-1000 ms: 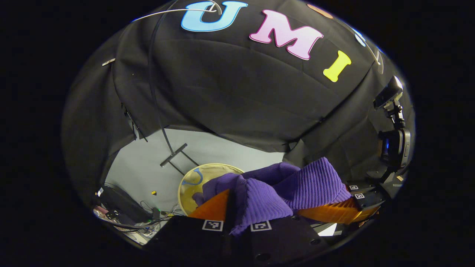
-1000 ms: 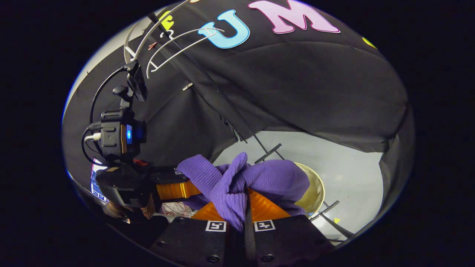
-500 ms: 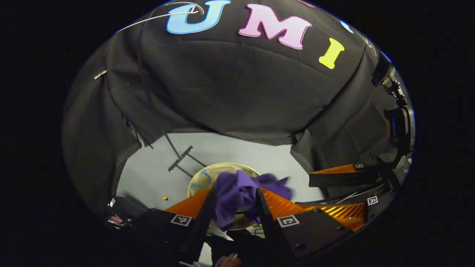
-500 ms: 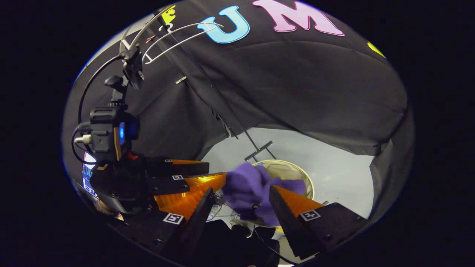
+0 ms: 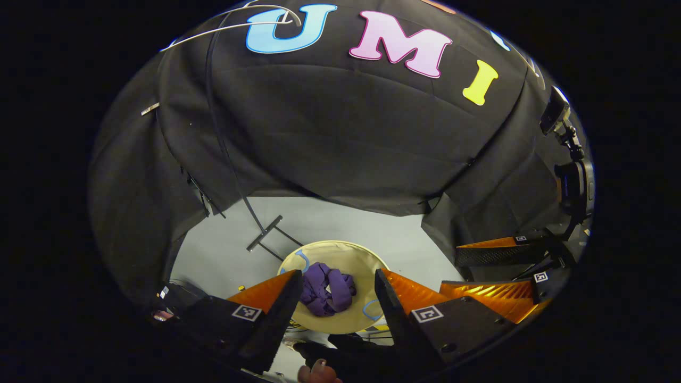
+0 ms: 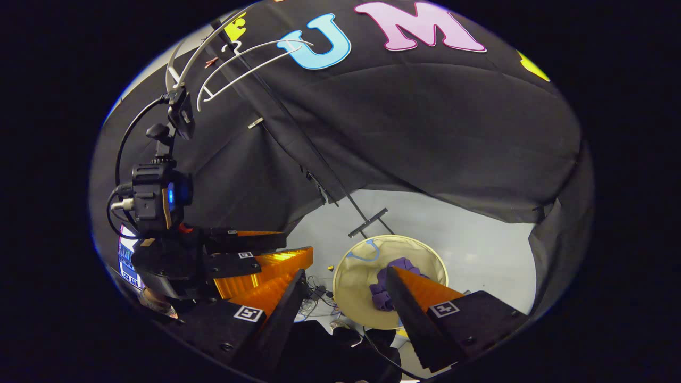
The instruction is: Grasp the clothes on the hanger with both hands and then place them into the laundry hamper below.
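Now purple clothes (image 5: 325, 290) lie, seemingly bunched, in hamper (image 5: 372, 260); both grippers' jaws apart.

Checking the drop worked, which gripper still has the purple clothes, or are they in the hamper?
Neither. Left gripper and right gripper are open; purple clothes lie inside the round hamper.

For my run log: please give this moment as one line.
purple garment: inside hamper | left gripper: open | right gripper: open | hanger: bare

Purple clothes (image 6: 391, 282) lie inside the hamper (image 6: 356, 276), below the spread-fingered right gripper (image 6: 343, 303).
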Available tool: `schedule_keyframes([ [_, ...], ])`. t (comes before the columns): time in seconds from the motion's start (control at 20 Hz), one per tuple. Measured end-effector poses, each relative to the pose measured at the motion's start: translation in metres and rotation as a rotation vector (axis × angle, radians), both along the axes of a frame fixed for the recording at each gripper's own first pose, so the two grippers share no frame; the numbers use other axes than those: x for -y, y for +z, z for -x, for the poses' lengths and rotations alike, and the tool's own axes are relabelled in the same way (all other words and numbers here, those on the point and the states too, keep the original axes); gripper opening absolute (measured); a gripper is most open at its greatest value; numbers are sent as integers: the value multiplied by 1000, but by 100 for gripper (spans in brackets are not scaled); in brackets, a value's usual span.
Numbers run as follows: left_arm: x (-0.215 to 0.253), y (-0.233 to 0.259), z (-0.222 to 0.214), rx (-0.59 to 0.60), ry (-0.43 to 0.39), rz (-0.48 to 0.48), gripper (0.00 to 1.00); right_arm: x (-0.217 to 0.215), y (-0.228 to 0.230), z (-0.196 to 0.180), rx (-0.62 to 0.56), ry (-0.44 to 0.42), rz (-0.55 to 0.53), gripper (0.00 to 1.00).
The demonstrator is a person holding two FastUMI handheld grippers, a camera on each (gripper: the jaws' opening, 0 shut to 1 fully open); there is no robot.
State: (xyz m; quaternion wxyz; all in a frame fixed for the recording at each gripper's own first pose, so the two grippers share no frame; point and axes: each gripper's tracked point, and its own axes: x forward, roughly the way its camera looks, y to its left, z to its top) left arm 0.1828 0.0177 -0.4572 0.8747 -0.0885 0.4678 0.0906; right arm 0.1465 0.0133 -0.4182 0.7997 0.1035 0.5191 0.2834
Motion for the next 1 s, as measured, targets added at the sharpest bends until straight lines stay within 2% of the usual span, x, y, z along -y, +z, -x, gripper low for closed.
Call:
schedule_keyframes([
  [0.3, 6, 15, -8, 44, -8, 20, 87, -4, 11, -6, 41, -10, -16, 97],
  [0.65, 5, 69, -15, 217, -41, -26, 87, -7, 57, -27, 250, -72, -42, 97],
  [1.0, -2, 147, -5, 407, -110, -65, 86, -24, 131, -30, 475, -121, -63, 97],
])
